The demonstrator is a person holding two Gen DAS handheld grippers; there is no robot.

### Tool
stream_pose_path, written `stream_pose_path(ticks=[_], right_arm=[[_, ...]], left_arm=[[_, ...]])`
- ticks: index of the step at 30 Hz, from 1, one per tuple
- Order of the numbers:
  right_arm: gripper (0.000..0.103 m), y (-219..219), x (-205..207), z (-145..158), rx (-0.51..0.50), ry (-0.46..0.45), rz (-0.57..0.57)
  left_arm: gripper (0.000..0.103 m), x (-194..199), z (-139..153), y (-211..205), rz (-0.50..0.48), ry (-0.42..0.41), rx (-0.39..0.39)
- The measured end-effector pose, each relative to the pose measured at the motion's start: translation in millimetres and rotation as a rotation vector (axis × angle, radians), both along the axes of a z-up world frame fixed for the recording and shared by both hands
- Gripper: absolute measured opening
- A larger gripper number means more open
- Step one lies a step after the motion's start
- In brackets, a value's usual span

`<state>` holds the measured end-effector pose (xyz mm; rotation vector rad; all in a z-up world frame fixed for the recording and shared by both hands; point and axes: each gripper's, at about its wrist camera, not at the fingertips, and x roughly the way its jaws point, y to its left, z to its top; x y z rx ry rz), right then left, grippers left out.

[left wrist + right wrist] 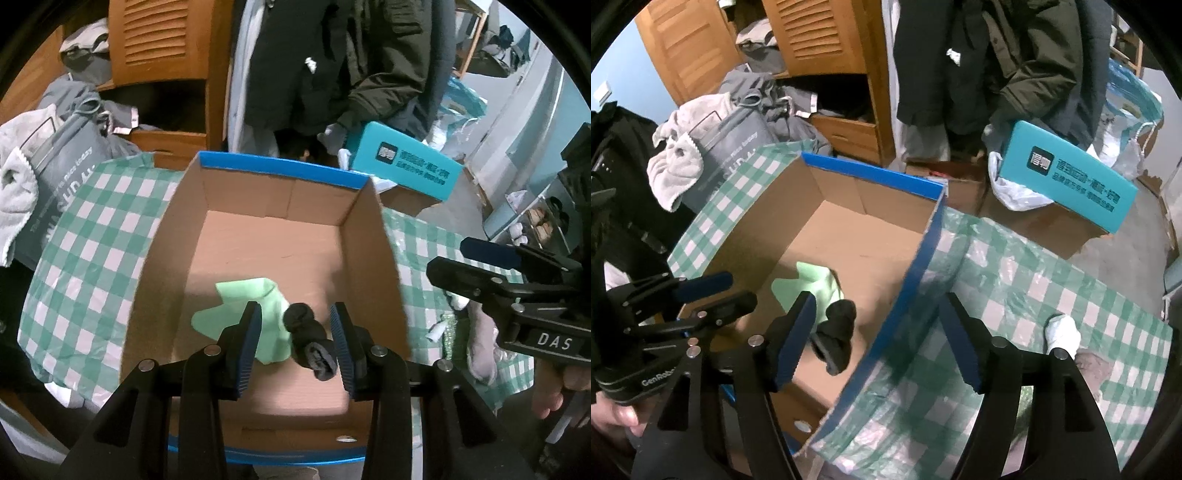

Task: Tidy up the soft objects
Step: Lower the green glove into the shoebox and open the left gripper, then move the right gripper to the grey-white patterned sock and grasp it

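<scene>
An open cardboard box [280, 168] with a blue rim stands on a green checked cloth [92, 240]. On its floor lie a light green cloth [251, 291] and a rolled black sock [306, 332]. My left gripper [295, 308] hovers over them, open, its pads clear of the sock. In the right wrist view the same box [871, 171], green cloth [812, 280] and black sock [838, 325] show. My right gripper [879, 297] is open and empty above the box's right wall. A white sock [1062, 332] and a pinkish-grey soft item [1093, 365] lie on the checked cloth to the right.
A teal carton [402, 166] rests on a brown box behind the table. Grey clothes and a towel [18, 192] pile up at the left by a wooden cabinet [155, 37]. Dark coats [997, 55] hang behind. A hand [554, 398] holds the right gripper [458, 258].
</scene>
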<state>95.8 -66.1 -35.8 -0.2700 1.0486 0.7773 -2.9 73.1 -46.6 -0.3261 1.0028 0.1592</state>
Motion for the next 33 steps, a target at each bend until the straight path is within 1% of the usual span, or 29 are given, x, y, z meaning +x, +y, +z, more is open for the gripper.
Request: stream_pose_path(ticks=[5,7,9,12,19,22,28,33], right_arm=[[0.071,-16.2,1.9,2.0,0.001,-0.009,-0.023],[0.071,-23.8,2.9,3.3,0.002,-0.015,-0.033],[0.072,-30.4,3.6,4.4,0.003,-0.019,-0.042],[0.075,-42.5,4.5,5.6,0.003,-0.026,-0.059],[0.075,-69.0,4.7,-2.0,-0.016,-0.031,-0.088],[0.075,-85.0,4.8,-4.6,-0.021,-0.032,-0.110],[0.075,-121.7,9.7,-9.8,-0.037,-0.032,-0.180],[0.075,-153.8,17.9,-16.0,-0.050,-0.034,-0.246]], left_arm=[[0.039,6.0,2.6,-12.7,-0.027,-0.009,0.001],[0.042,9.5,2.3,-19.1,-0.037,-0.006,0.003],[0.050,12.1,2.3,-24.4,-0.042,-0.003,0.006],[0.050,15.6,3.2,-33.2,-0.057,-0.002,0.014],[0.051,27.8,2.3,-57.0,-0.100,0.006,0.014],[0.056,32.8,1.9,-69.8,-0.125,0.009,0.017],[0.057,41.0,0.3,-95.5,-0.176,0.020,0.021],[0.057,46.9,-1.2,-116.1,-0.211,0.031,0.009]])
